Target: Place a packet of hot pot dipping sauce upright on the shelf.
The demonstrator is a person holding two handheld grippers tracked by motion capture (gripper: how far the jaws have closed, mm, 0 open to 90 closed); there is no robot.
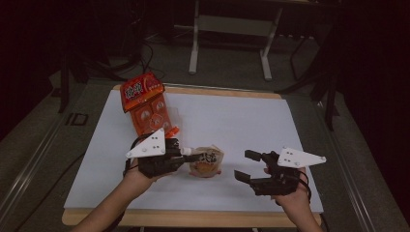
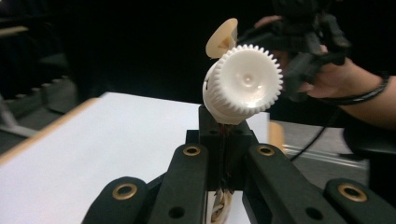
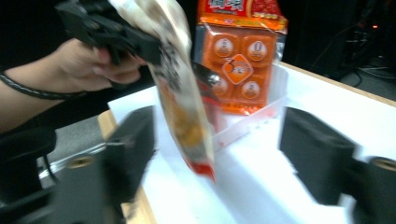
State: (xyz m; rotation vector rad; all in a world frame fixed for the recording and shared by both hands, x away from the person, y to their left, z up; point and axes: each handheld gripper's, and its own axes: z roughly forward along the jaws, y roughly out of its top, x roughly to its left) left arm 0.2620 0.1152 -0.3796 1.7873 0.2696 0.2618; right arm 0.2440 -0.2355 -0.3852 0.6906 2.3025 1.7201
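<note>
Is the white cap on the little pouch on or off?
On. The ridged white cap sits on the spout of the pouch, just above where the left gripper pinches its neck.

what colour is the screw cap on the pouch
White, with a ridged edge; the cap shows best in the left gripper view.

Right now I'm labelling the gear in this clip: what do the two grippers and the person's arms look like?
Both the left gripper and the right gripper are black, two-jawed, each topped by a pale three-cornered plate with small dark dots. Brass-coloured rivets show at the jaw links in the left gripper view. The forearms are bare, no sleeves in view; a dark cord loops round the right wrist.
</note>
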